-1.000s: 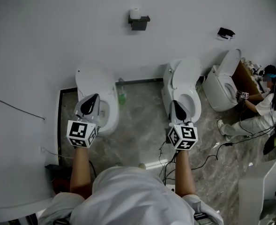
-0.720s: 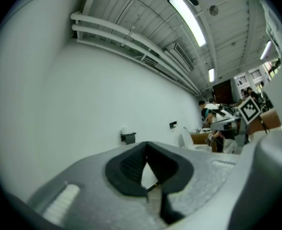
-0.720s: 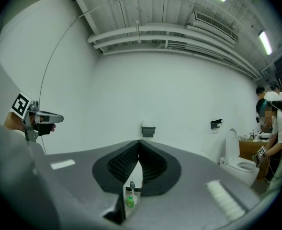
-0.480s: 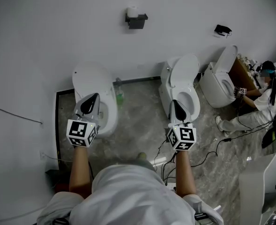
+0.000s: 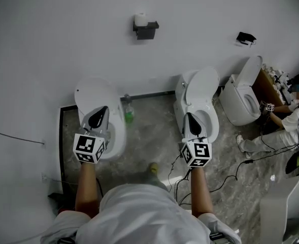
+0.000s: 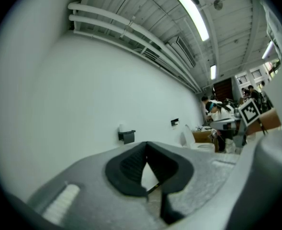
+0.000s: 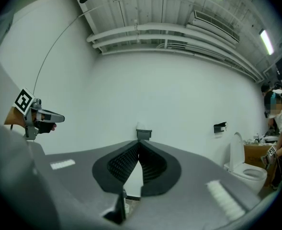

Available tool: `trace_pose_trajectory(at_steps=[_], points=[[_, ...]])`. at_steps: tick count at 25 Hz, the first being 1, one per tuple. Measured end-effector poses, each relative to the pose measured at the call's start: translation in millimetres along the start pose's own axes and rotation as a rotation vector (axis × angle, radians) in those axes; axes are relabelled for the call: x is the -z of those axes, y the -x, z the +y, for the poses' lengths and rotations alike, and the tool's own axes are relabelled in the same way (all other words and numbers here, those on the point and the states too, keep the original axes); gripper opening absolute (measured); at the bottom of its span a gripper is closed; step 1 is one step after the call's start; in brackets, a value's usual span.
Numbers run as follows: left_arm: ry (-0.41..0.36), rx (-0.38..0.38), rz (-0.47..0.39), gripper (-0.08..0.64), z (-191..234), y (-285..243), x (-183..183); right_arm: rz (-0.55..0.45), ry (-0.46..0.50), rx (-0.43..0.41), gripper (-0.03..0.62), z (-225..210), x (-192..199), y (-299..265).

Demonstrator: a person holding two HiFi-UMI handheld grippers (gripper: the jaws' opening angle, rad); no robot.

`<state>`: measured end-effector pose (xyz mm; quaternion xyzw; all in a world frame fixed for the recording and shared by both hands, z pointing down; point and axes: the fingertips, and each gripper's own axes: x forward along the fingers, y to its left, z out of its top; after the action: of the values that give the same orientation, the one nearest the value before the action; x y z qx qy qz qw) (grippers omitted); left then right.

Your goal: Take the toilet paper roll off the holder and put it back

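A white toilet paper roll [image 5: 140, 19] stands on top of a black holder [image 5: 146, 30] on the white wall, well ahead of both grippers. My left gripper [image 5: 102, 108] is held level over a closed toilet, shut and empty. My right gripper [image 5: 189, 116] hangs over an open toilet, also shut with nothing in it. In the left gripper view the holder [image 6: 127, 136] and roll [image 6: 122, 127] sit small, left of the jaw tips [image 6: 146, 143]. In the right gripper view the holder [image 7: 143, 134] lies just above the jaw tips [image 7: 139, 142].
A lidded toilet [image 5: 88, 93], an open toilet [image 5: 202, 85] and a third toilet [image 5: 245, 90] line the wall. A second black holder [image 5: 245, 37] hangs at the right. A green bottle [image 5: 128, 113] stands between the toilets. A person [image 5: 291, 123] sits at the right; cables [image 5: 225, 169] cross the floor.
Both grippers have moved forward toward the wall together, staying level and shut. The toilets now lie further under them in the head view.
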<state>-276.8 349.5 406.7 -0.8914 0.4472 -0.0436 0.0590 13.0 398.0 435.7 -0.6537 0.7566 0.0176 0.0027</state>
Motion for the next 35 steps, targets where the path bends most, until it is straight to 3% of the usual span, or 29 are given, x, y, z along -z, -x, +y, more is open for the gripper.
trace_pose_trajectory(at_steps=[12, 23, 35], points=[[0.014, -0.082, 0.058, 0.000, 9.9, -137.7, 7.8, -0.020, -0.017, -0.085, -0.002, -100.6, 11.3, -119.5], [-0.017, -0.123, 0.065, 0.000, -0.6, -230.8, -5.7, -0.022, -0.044, -0.119, -0.002, -177.3, 25.0, -180.9], [-0.015, -0.147, 0.056, 0.000, 28.1, -302.2, -6.0, 0.007, -0.038, -0.185, -0.001, -185.3, 38.2, -258.7]])
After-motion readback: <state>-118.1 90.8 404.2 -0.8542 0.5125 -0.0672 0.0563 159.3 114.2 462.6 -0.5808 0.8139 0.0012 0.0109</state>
